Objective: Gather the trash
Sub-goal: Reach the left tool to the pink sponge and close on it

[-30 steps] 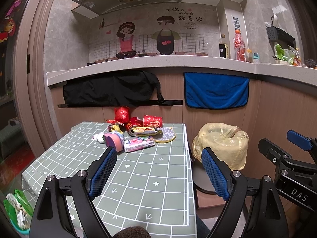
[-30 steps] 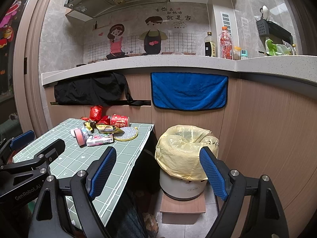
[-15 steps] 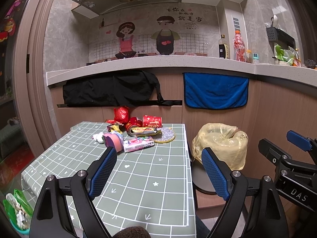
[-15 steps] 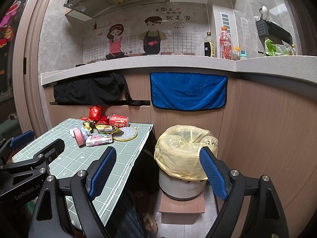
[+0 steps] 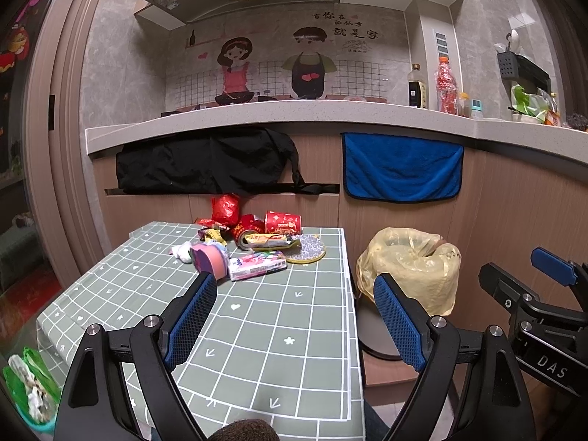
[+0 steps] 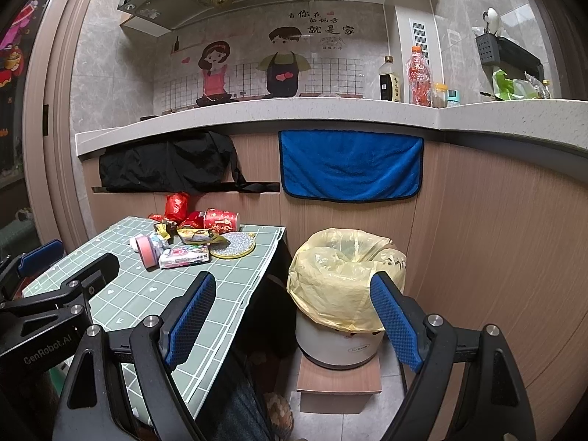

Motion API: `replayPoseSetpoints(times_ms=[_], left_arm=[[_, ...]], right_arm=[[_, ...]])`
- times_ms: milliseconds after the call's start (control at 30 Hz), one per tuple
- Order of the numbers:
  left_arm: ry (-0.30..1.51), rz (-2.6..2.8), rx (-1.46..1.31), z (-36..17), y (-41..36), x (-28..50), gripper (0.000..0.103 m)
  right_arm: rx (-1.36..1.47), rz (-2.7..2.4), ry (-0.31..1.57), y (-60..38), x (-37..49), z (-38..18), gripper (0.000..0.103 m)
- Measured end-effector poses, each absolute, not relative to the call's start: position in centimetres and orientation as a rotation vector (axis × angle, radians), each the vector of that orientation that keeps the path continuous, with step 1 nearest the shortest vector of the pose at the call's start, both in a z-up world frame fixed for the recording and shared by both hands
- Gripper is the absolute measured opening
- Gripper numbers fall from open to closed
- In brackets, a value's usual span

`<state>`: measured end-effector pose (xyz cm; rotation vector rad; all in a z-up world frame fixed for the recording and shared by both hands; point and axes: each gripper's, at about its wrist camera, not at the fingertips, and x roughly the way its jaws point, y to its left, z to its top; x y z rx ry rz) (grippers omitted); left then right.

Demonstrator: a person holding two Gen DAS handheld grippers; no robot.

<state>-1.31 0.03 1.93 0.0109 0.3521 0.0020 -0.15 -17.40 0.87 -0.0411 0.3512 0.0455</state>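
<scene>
**Green-checked table, litter heaped at its far end**

Left wrist view: the left gripper [image 5: 290, 316] gapes wide and empty at lower centre over the table [image 5: 257, 349]. The trash pile [image 5: 250, 242] lies mid-frame; the yellow-lined bin [image 5: 411, 268] stands right of it.

Right wrist view: the right gripper [image 6: 292, 316] is spread wide, holding nothing, with the bin [image 6: 341, 286] between its fingers and the trash pile [image 6: 194, 239] at centre left.

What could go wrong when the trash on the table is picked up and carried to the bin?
1. The trash pile is tightly clustered, so gripping the pink packet may push neighbours around.
2. The red cup lies on its side near the table's far edge and might roll off.
3. The bin stands below and beside the table, so a piece released early may land on the floor.
</scene>
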Motion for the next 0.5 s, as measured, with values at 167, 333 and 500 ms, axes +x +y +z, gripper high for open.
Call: replayPoseSetpoints(times_ms=[167, 333, 500], left_arm=[[0.368, 0.006, -0.009, 1.8, 0.8, 0.0, 0.087], [0.375, 0.040, -0.013, 1.6, 3.1, 2.4, 0.087], [0.367, 0.105, -0.022, 2.0, 7.0, 5.7, 0.087]], right_arm=[[-0.047, 0.051, 0.372, -16.9, 0.9, 0.4, 0.084], [-0.072, 0.072, 0.361, -15.5, 3.2, 1.0, 0.084], [-0.056, 0.115, 0.358, -13.8, 7.1, 2.3, 0.084]])
